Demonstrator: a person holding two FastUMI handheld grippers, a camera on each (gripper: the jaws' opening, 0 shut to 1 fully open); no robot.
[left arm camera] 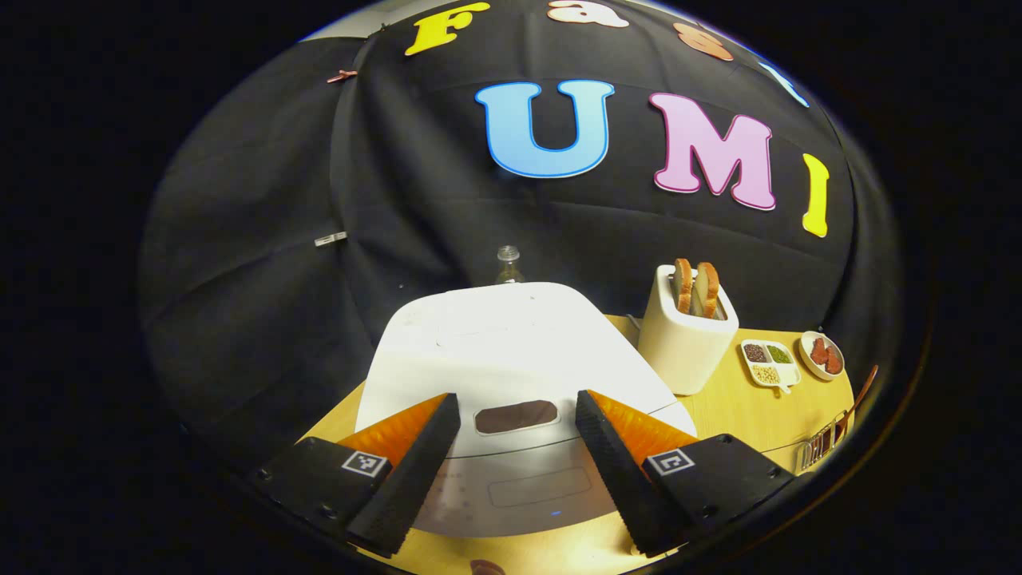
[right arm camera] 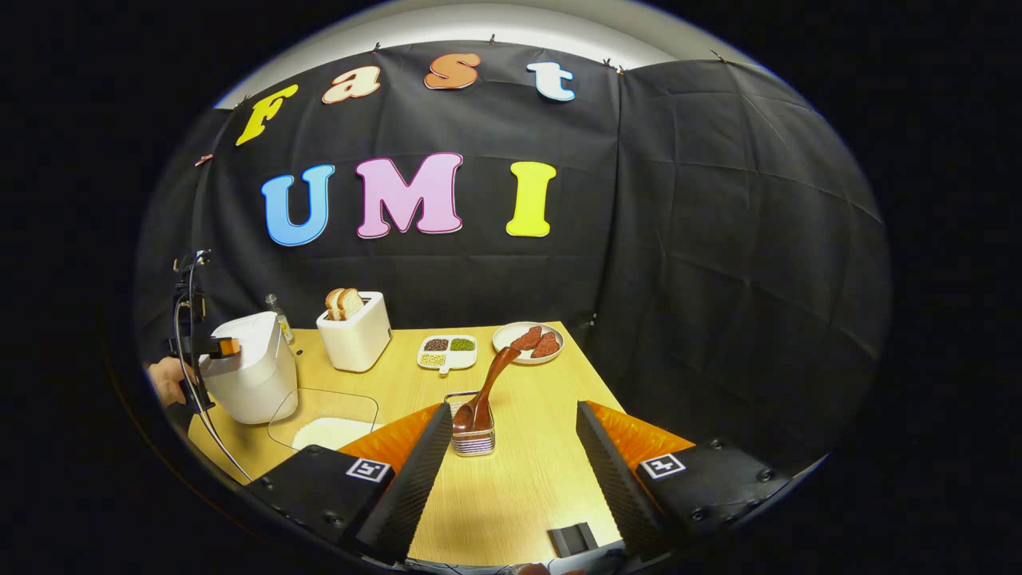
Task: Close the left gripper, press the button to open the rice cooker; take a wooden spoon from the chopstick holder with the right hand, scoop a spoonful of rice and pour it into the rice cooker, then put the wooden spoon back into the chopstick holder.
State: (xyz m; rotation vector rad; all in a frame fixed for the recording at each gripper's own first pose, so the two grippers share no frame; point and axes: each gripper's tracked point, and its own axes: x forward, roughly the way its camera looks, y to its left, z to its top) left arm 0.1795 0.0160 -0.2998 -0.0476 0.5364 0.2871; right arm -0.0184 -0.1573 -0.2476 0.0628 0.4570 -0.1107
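At the bottom centre of the left gripper view, the left claw (left arm camera: 517,431) is spread wide, its two fingers standing apart on either side of the white rounded rice cooker (left arm camera: 511,359), whose lid is shut and whose dark oblong button (left arm camera: 516,416) sits between the fingers. The cooker stands on the pale wooden worktop (left arm camera: 742,407). To the right of it is a cream toaster (left arm camera: 685,343) with two slices of bread, then a small white divided dish (left arm camera: 769,363) of beans.

In the lower middle of the right gripper view, the right claw (right arm camera: 507,447) is also spread, pinching nothing. Between its fingers, farther off, stands the wire chopstick holder (right arm camera: 473,435) with the dark brown wooden spoon (right arm camera: 485,391) leaning in it, handle tilted to the upper right. At lower left lies a clear tray of white rice (right arm camera: 327,431), just beside the rice cooker.
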